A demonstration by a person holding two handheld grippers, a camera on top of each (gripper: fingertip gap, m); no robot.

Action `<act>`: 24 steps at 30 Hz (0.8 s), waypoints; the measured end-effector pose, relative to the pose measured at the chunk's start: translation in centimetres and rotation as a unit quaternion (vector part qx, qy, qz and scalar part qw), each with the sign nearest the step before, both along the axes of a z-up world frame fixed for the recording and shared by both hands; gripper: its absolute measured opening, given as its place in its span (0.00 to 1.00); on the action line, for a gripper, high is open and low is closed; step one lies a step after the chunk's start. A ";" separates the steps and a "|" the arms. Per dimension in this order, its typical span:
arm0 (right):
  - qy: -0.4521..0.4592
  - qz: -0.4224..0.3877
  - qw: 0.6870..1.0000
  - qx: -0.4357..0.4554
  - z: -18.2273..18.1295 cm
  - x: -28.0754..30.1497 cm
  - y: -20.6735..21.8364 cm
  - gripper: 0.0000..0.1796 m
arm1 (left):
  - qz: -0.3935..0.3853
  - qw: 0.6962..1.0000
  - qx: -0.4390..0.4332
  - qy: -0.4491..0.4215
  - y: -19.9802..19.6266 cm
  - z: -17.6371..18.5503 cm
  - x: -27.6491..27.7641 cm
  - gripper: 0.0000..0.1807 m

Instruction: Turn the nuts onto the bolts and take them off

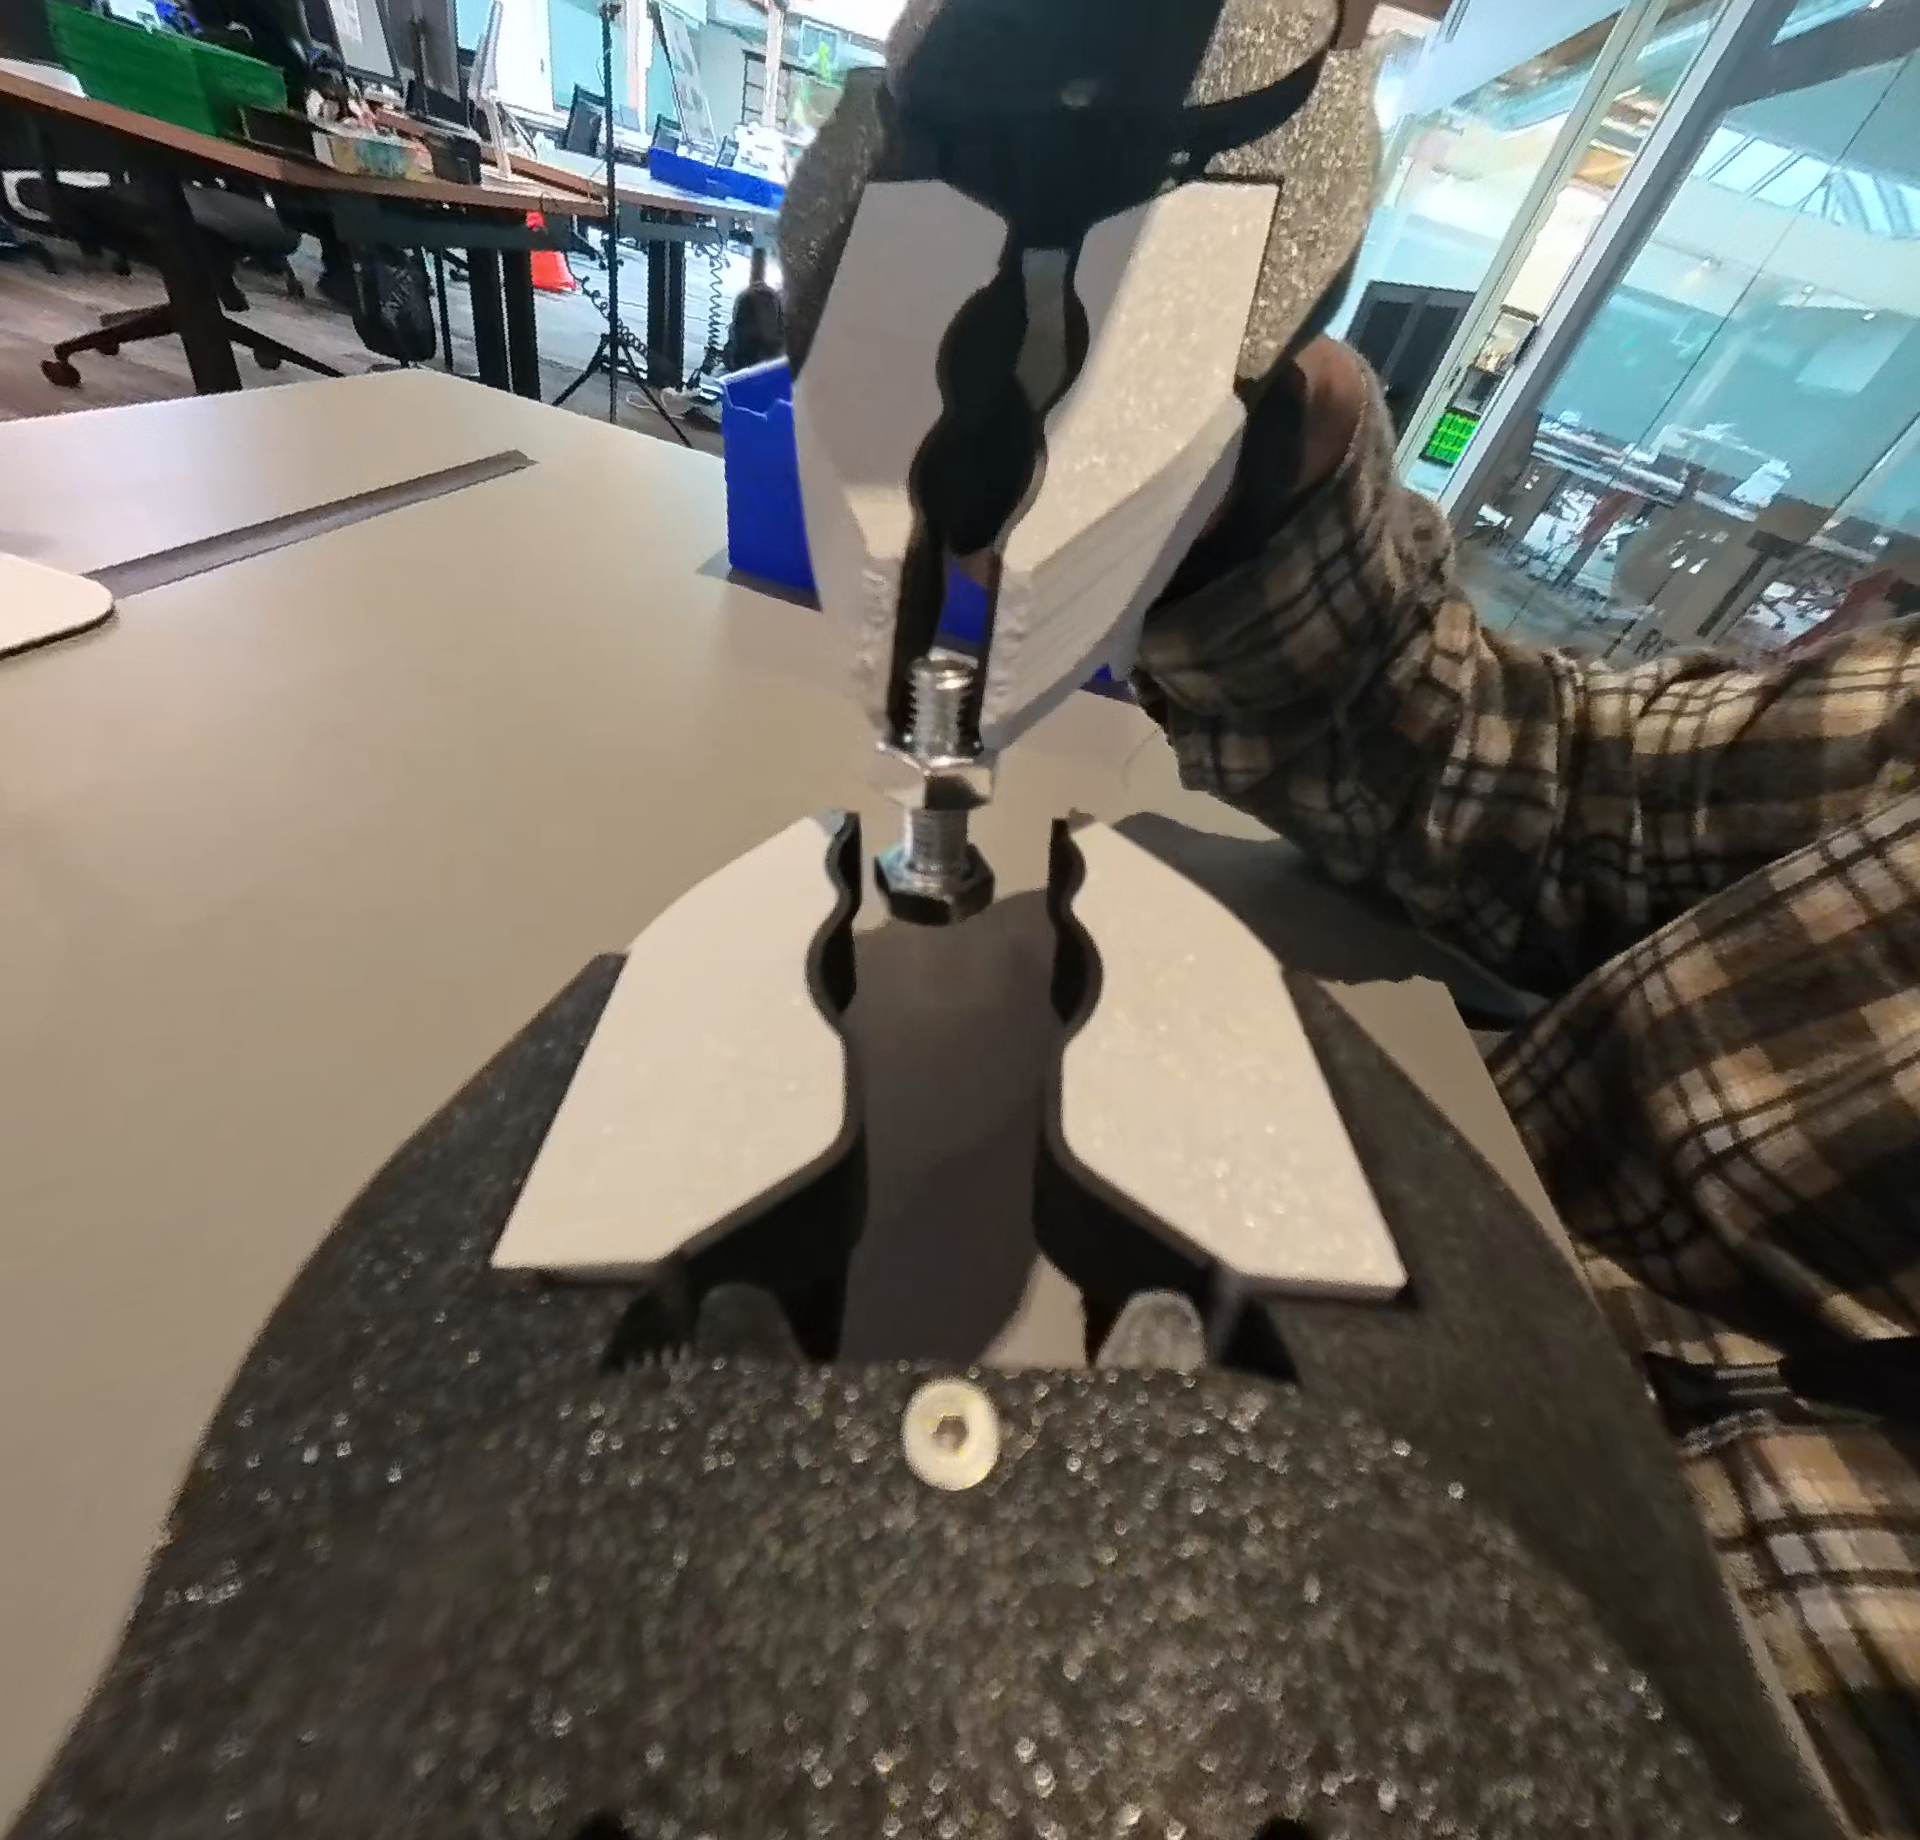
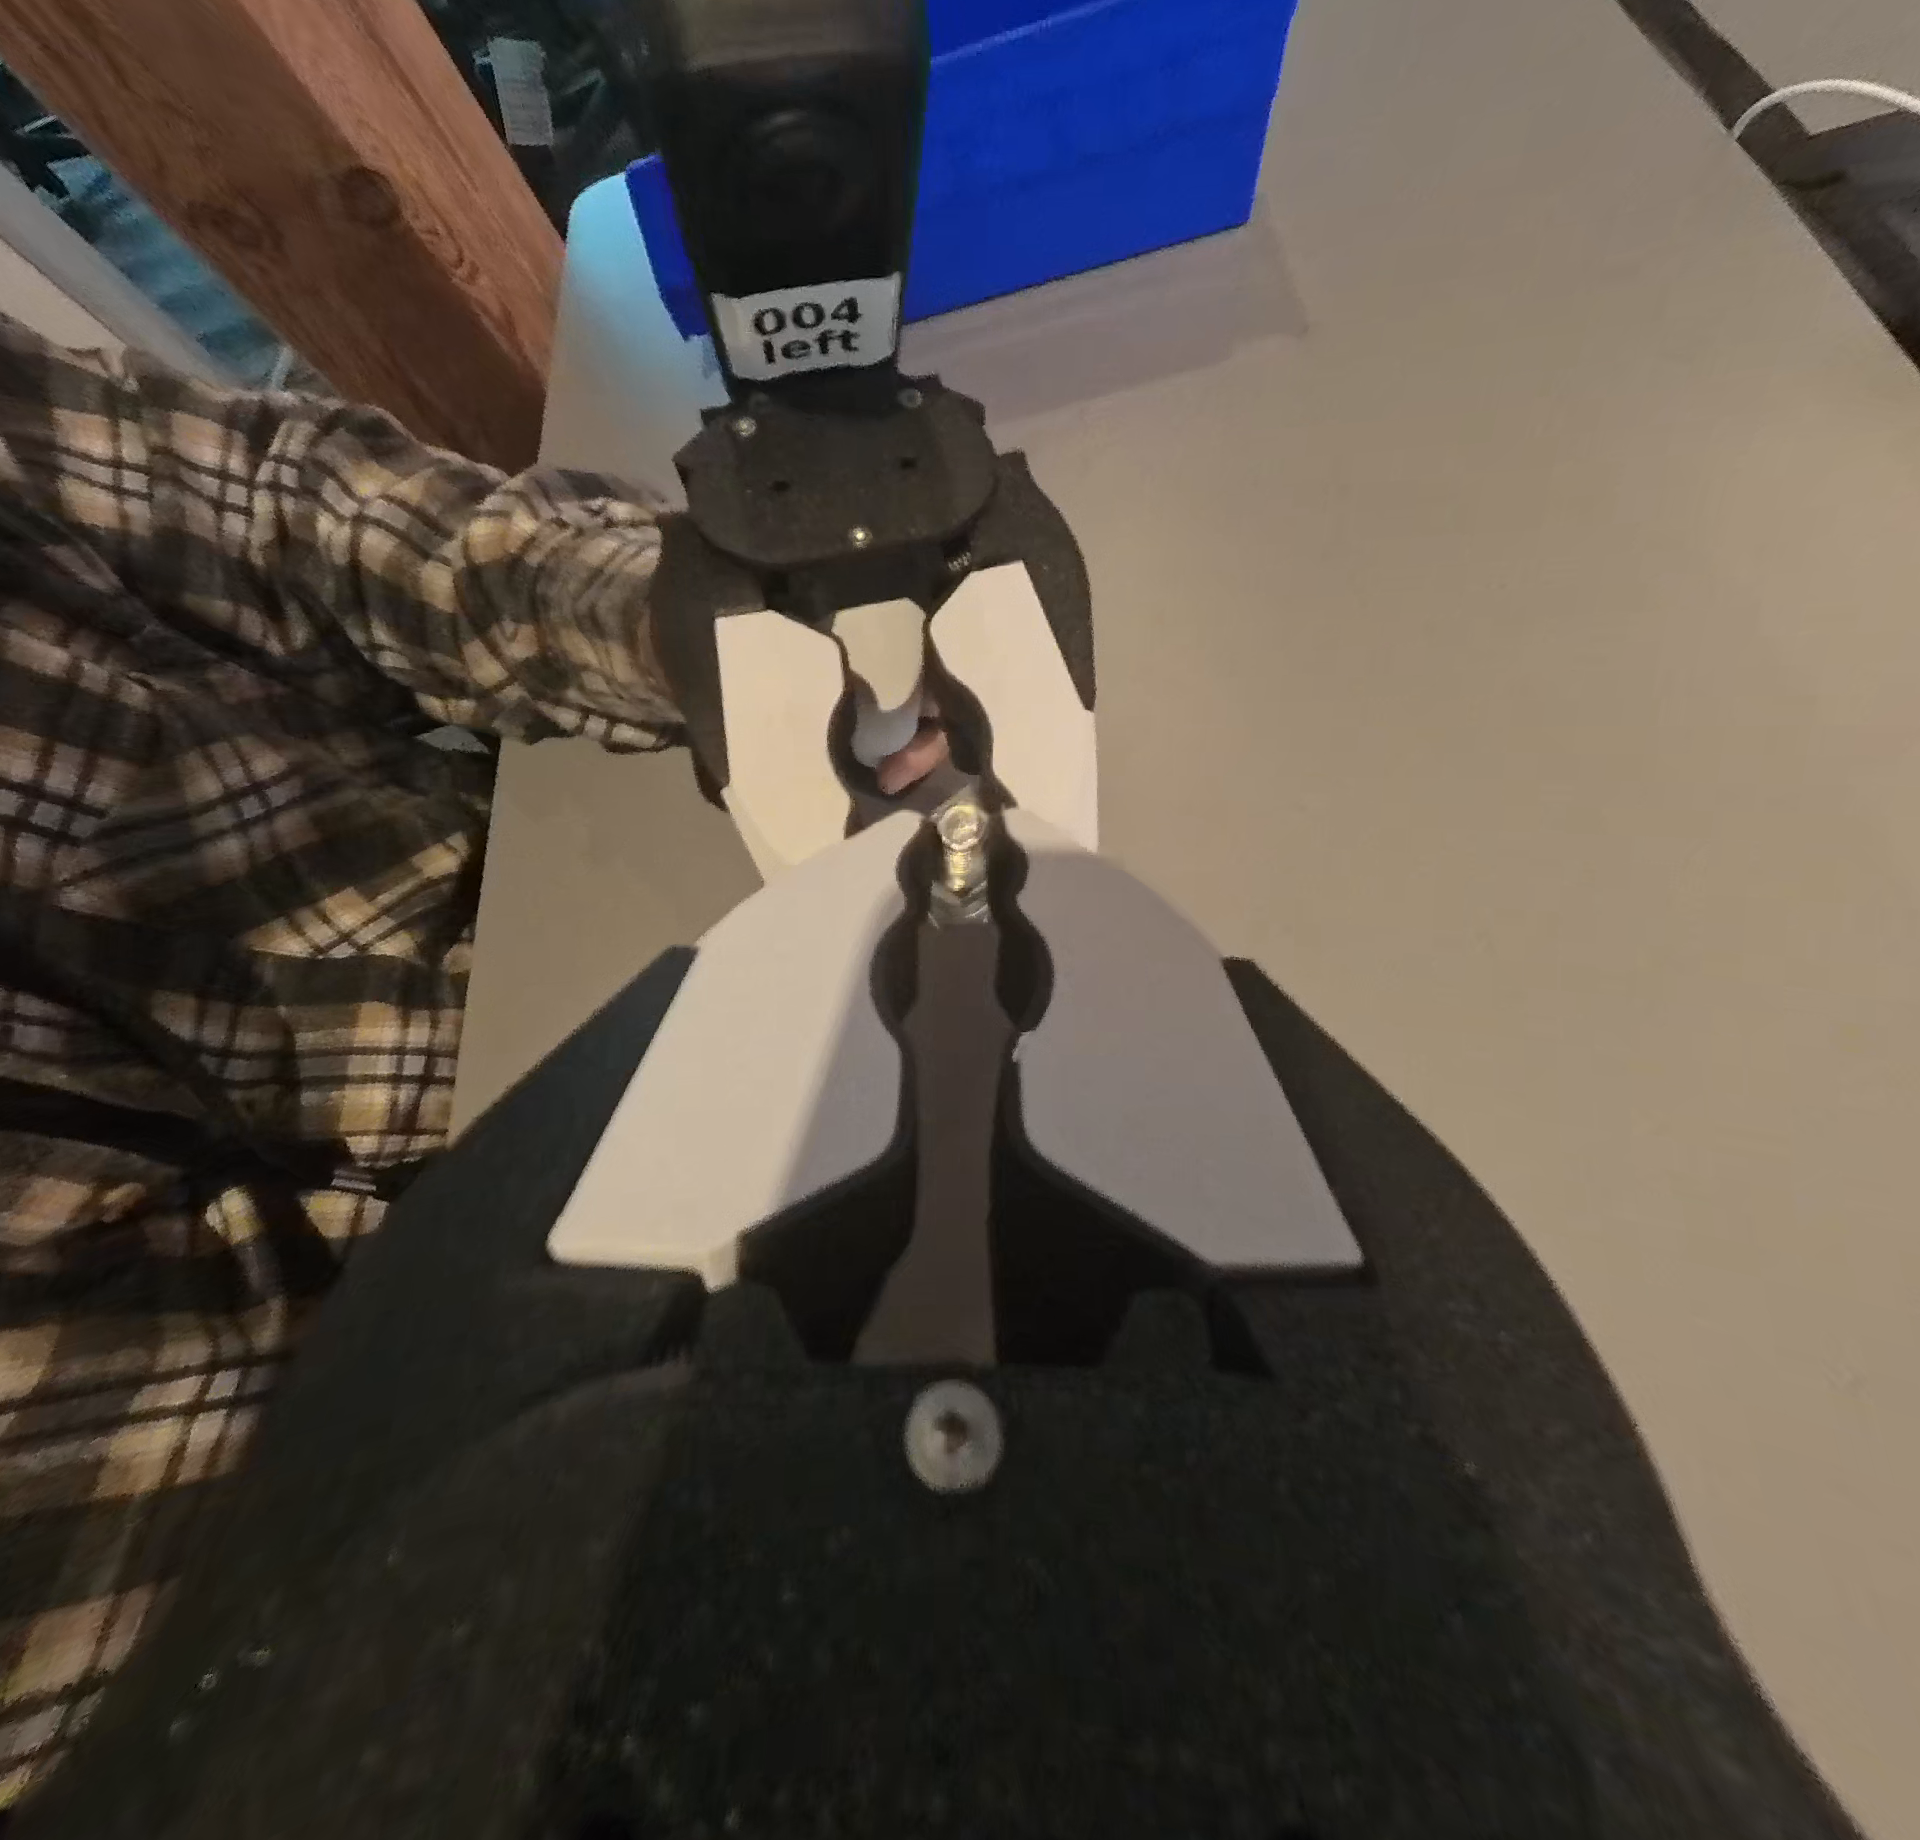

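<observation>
Possibly spins the whole bolt [image 1: 932, 848] rather than threading, with right gripper [image 1: 935, 720] pinched on the nut [image 1: 940, 770] midway up the upright shank and left gripper [image 1: 958, 834] gaping wide around the head on the table [image 1: 416, 751], gripping nothing.

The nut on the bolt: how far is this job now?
Done: the nut is threaded partway down the bolt, which stands head-down on the table. In hand: the right claw grips it; the left claw is open around the bolt. Left: more turning, then removal.
</observation>
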State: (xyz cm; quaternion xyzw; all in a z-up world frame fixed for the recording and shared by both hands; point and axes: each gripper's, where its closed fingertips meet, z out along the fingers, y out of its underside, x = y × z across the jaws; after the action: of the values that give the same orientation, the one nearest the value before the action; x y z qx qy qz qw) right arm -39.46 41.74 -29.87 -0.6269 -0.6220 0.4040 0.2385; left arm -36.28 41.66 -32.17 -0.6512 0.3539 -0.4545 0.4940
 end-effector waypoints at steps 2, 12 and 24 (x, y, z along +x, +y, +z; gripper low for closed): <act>-0.001 0.001 1.000 0.005 0.0 0.1 0.0 0.05 | -0.003 1.000 -0.003 0.000 0.0 -0.1 0.2 0.17; 0.003 0.021 1.000 0.011 0.4 0.3 -0.6 0.05 | -0.015 1.000 -0.003 0.002 -0.3 -0.1 0.7 0.13; 0.012 0.036 0.999 0.017 0.8 -0.2 -1.0 0.05 | -0.010 1.000 -0.005 0.010 -0.4 -0.1 0.7 0.09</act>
State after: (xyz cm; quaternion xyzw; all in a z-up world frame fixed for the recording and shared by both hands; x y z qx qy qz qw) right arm -39.64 40.79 -29.09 -0.5950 -0.6483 0.4091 0.2414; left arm -35.54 41.30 -32.30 -0.6543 0.3631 -0.4548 0.4829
